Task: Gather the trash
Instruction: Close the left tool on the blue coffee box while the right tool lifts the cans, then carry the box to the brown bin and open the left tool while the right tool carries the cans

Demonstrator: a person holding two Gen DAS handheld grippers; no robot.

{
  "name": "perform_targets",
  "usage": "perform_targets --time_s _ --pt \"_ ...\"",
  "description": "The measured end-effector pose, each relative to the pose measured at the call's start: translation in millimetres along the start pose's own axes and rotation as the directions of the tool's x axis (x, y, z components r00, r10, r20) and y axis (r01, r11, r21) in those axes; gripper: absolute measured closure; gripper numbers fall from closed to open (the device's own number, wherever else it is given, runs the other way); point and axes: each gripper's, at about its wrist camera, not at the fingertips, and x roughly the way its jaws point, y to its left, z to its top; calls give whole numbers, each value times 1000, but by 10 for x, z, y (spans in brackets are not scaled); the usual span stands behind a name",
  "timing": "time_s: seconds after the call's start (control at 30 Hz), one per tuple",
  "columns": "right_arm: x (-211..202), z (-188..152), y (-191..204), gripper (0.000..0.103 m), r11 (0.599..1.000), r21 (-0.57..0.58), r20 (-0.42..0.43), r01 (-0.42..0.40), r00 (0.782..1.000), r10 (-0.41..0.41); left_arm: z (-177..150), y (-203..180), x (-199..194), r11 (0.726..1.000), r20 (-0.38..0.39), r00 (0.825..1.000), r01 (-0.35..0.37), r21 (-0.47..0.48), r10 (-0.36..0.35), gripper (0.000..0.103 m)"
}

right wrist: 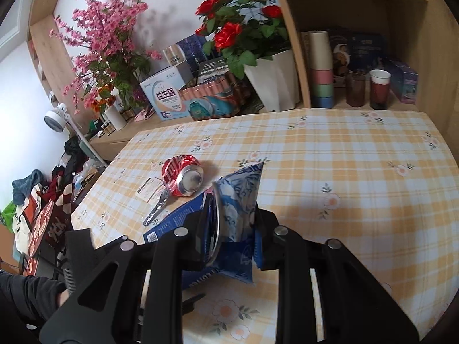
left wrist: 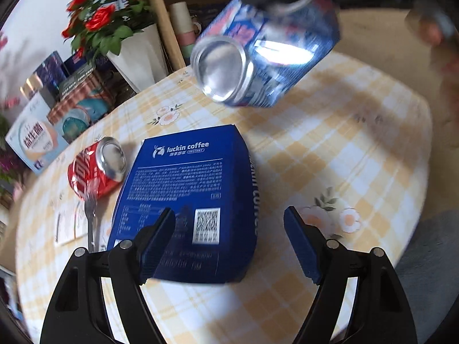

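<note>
Right tool (right wrist: 229, 229) pinches a crushed blue can (right wrist: 239, 200), lifted clear above the checked tabletop (right wrist: 344, 166). Left tool (left wrist: 229, 223), fingers spread and empty, hovers over a blue coffee box (left wrist: 189, 200) lying flat near the tabletop's left edge. Just beside the box, a dented red can (left wrist: 96, 169) rests on its side, a fork (left wrist: 90, 218) touching it.

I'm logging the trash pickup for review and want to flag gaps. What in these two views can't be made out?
- Blue can, left wrist view: motion blur smears its label; the right gripper holding it is cut off by the top edge.
- Same blue can, right wrist view: the right gripper hides its middle.
- Fork, left wrist view: blurred, its handle runs behind the left gripper.
- Paper slip, right wrist view: print too small.
</note>
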Motion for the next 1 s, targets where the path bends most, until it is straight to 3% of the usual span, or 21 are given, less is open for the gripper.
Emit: perform_targets --time_s 0.37,0.47,0.57,0.63,0.73,0.8,0.9,1.0 --pt "-123 -123 -350 77 997 62 10 34 999 -34 69 -20 244 981 -27 991 -126 147 132 38" --pt "-108 -162 -388 78 997 74 9 29 1000 -29 77 34 124 977 17 991 -132 169 131 62" --pt "-77 -184 -383 77 997 73 1 31 1000 -31 169 292 -136 993 85 992 -102 66 97 76" --pt "-68 -192 -369 78 997 72 -1 27 1000 -27 232 584 -299 997 117 991 -53 -57 60 80" --pt "-61 -191 -323 77 998 67 0 19 1000 -19 252 1090 -498 966 147 989 30 -256 9 85" --pt "-60 -193 -299 77 998 64 0 14 1000 -14 187 1359 -586 931 162 987 71 -359 -13 85" --pt "-44 -194 -264 77 998 63 -1 8 1000 -7 105 1611 -620 898 172 985 91 -430 -18 86" --pt "-14 -195 -235 77 998 65 -7 3 1000 -3 66 1600 -626 907 154 988 68 -415 -4 86"
